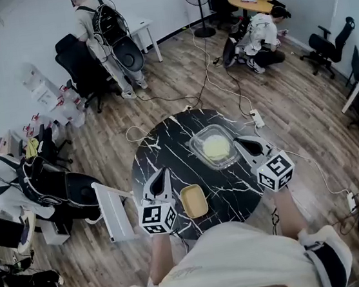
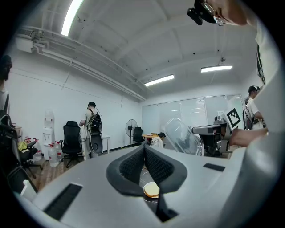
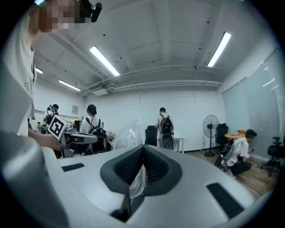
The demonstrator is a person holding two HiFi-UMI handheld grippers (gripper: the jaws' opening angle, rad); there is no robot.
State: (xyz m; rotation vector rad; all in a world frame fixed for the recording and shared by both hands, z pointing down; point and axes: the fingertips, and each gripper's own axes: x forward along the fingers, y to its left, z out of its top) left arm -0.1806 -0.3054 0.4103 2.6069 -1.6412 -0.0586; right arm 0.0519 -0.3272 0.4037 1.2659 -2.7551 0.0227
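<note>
Black marble table [image 1: 166,141], busy office behind. Right gripper [image 1: 240,144] pinches clear lid [image 3: 129,132], tilted up over clear container [image 1: 194,147] mid-table. Left gripper [image 1: 159,176] closed, empty, just beside yellow block [image 1: 194,201]. Judgement: firm pinch, slow swing, else container slides

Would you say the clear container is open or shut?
Open: the right tongs grip the clear lid, tilted up off the container.

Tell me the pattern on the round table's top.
The table is black with white marble veins; head view shows it best.
</note>
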